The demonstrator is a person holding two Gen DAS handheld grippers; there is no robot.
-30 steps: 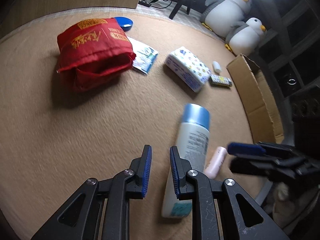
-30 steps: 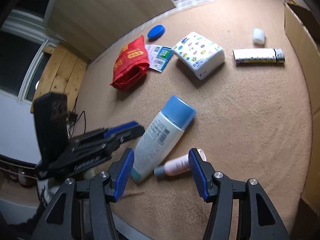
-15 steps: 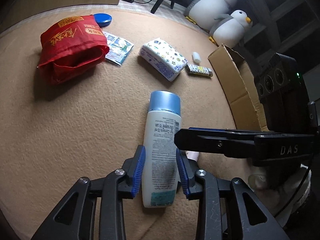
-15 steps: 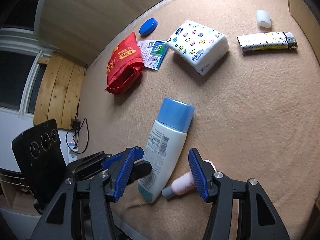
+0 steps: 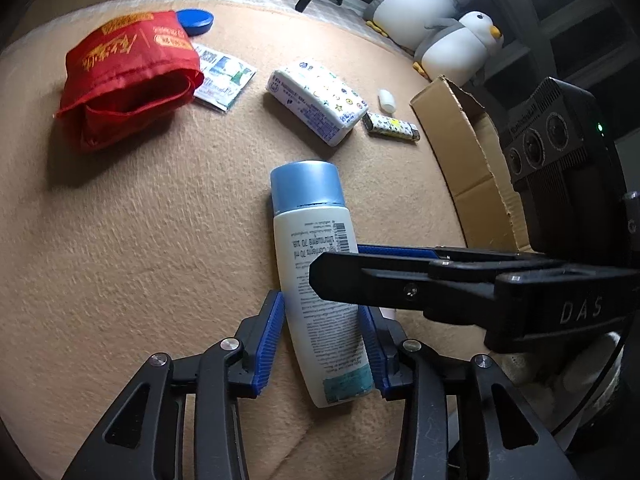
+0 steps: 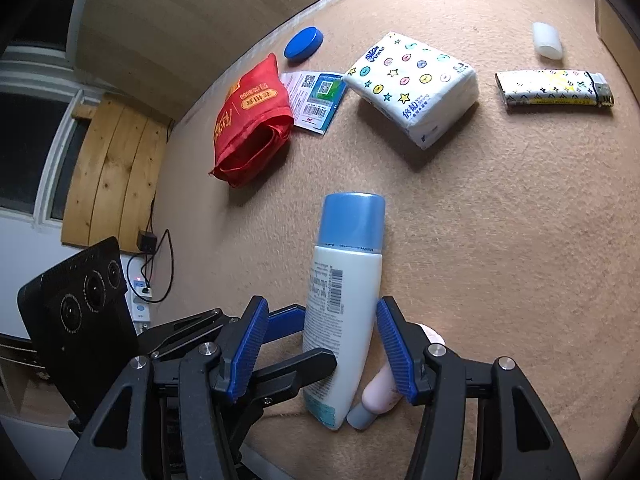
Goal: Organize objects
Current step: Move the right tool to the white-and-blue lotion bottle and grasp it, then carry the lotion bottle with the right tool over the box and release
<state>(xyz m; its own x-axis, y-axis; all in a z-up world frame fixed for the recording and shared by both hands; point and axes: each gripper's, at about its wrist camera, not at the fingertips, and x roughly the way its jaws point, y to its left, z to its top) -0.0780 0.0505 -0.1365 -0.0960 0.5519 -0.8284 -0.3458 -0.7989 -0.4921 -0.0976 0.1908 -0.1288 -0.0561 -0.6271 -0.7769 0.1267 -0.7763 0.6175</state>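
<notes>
The white bottle point(image 5: 316, 288) with the blue cap lies flat on the tan carpet point(image 5: 140, 260), cap pointing away from the person. The left gripper point(image 5: 322, 340) straddles its lower body; its jaws are opening, the bottle between the blue pads point(image 5: 269, 340), the left one showing a gap and the right one close against the bottle. The right gripper point(image 6: 320, 354) stands about half open over the same bottle and a small pink tube point(image 6: 384, 394) lying just beside its base; it grips neither.

Beyond the bottle lie, well apart, a patterned tissue pack point(image 5: 318, 101), a lighter point(image 5: 390, 127), a small white cap point(image 5: 387, 100), a red cloth bag point(image 5: 128, 76) with a printed leaflet point(image 5: 224, 80) beside it, and a blue lid point(image 5: 195, 22). An open cardboard box point(image 5: 472, 160) stands at the right edge of the carpet.

Progress, as a judgement: nothing can be seen inside the box, whose inside is mostly hidden, and every item noted rests loose on the carpet, so the sorting appears to be at an early stage, with the bottle and tube next in hand and all else left.
</notes>
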